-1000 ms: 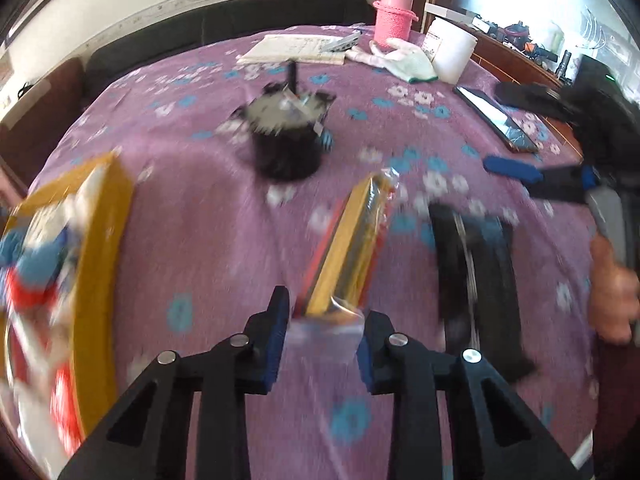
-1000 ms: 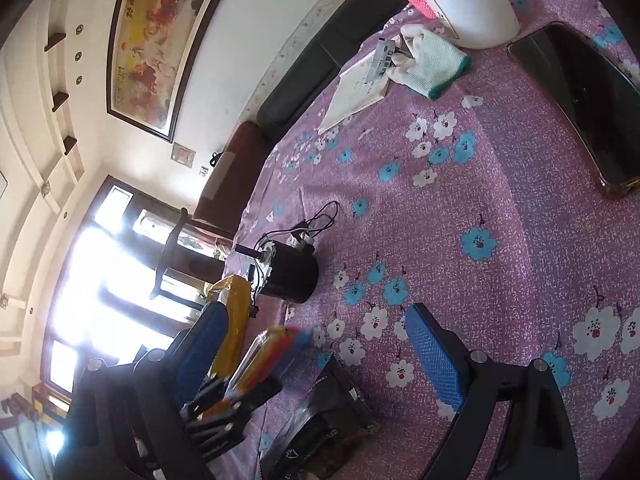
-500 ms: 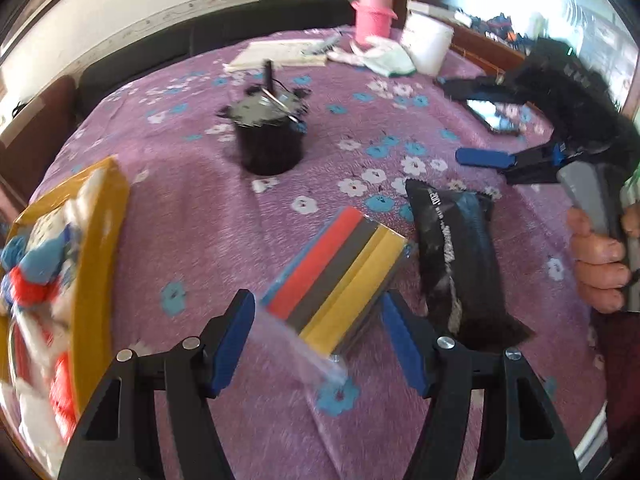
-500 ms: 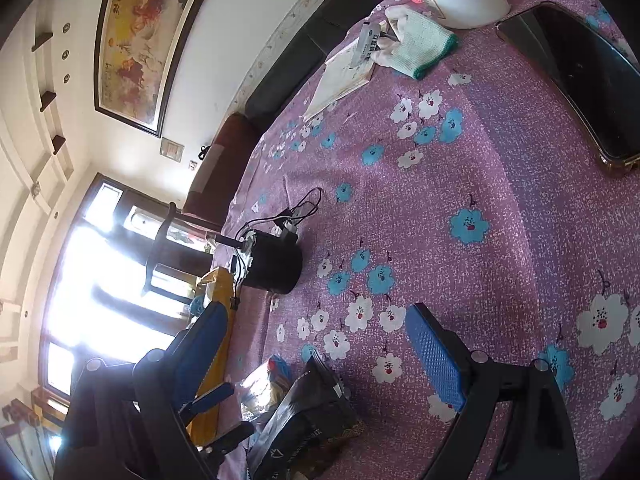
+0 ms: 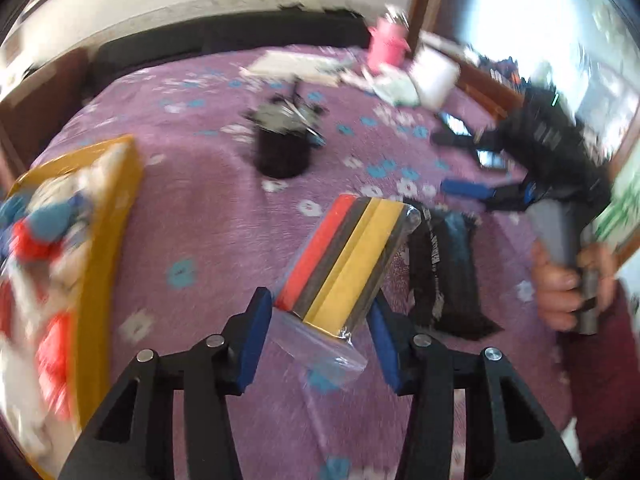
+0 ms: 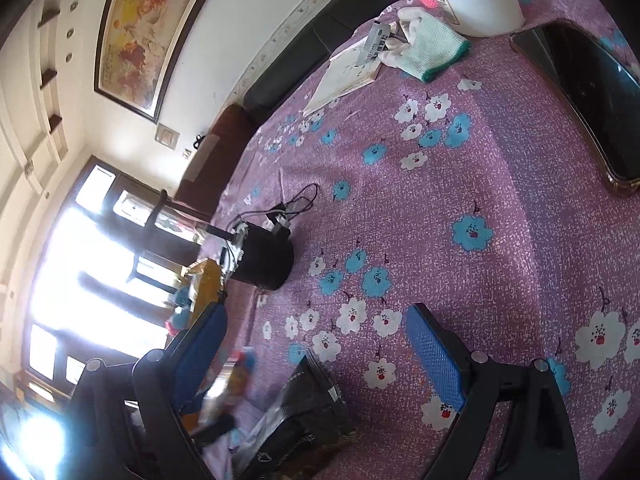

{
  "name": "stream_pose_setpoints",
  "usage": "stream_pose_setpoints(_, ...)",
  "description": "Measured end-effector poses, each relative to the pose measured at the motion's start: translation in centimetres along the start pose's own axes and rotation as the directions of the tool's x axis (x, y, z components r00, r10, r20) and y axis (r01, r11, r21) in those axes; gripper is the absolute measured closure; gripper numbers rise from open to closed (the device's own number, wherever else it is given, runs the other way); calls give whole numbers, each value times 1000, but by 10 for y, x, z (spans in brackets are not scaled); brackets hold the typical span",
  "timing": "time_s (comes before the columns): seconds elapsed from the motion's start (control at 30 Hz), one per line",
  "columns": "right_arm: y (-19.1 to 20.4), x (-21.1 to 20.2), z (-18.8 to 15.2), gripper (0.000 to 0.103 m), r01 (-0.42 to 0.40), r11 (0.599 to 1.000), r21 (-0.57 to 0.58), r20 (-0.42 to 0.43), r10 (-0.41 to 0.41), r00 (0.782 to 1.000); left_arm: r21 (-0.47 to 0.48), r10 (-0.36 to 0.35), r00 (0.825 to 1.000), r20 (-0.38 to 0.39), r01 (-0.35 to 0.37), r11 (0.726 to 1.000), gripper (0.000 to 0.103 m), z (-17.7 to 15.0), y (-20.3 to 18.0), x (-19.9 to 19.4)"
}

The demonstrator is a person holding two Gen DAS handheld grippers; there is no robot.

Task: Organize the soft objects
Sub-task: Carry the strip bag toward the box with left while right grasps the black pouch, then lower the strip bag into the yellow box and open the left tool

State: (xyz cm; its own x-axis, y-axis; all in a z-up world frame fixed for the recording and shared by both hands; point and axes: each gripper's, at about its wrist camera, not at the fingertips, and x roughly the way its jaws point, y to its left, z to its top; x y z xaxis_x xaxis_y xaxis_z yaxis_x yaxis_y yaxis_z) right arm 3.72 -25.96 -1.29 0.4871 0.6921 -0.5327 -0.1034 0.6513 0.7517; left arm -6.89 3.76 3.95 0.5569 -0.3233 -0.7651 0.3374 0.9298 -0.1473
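A clear-bagged pack of striped sponges (image 5: 348, 260), red, black and yellow, lies on the purple flowered cloth (image 5: 208, 216). My left gripper (image 5: 316, 332) is open, its blue pads on either side of the pack's near end, not touching it. A black plastic pack (image 5: 444, 268) lies just right of it and shows at the bottom of the right wrist view (image 6: 304, 412). My right gripper (image 6: 316, 356) is open and empty above the cloth, over the black pack's far end; in the left wrist view it hovers at the right (image 5: 480, 172).
A yellow tray (image 5: 108, 216) holding red, blue and white soft items sits at the left. A black pot with cables (image 5: 284, 140) stands mid-table. A pink bottle (image 5: 386, 44), white container (image 5: 434, 76), glove (image 6: 432, 48), papers (image 6: 344, 76) and phone (image 6: 592, 104) lie at the far side.
The left gripper let go of the striped sponge pack, which now lies flat on the cloth, and opened wide around its near end. The right gripper stayed open and shifted slightly.
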Motion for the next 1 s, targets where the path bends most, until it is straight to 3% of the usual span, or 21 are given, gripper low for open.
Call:
stream_pose_setpoints(0.13,14,5,-7,9,85,991,-101,10,-85,996,-88,17,996,86,-9,996,55,-14,24,-45)
stream_pose_setpoints(0.3,25,-24,-28,9,156,988,-15,-3,-156,988,-174,84,986,145,-58,983,55,-35,65,-90)
stream_pose_setpoints(0.47,66,-40,-60,9,244,966,-90,-9,-245,969,-267,103,982,160,-58,962,55,-55,106,-104)
stream_pose_setpoints(0.53,80,-31,-72,9,286,949,-133,-27,-292,956,-294,109,981,161,-58,954,55,-62,115,-107)
stream_pose_setpoints(0.63,97,-7,-85,9,384,898,-216,-43,-401,915,-317,128,976,179,-65,946,55,-71,124,-118)
stream_pose_setpoints(0.73,104,12,-95,10,428,866,-258,-63,-457,887,-340,156,968,197,-81,937,55,-81,135,-132)
stream_pose_setpoints(0.83,108,26,-100,22,484,826,-291,-62,-521,852,-379,182,961,206,-93,921,55,-91,152,-144)
stream_pose_setpoints(0.87,107,28,-101,38,482,826,-291,-70,-521,850,-394,193,959,205,-100,914,55,-94,157,-146)
stream_pose_setpoints(0.9,107,29,-101,44,479,828,-292,-75,-519,851,-409,203,958,201,-106,906,55,-96,163,-148)
stream_pose_setpoints(1.0,110,26,-103,54,471,830,-298,-69,-511,857,-446,220,957,189,-116,887,55,-101,177,-148)
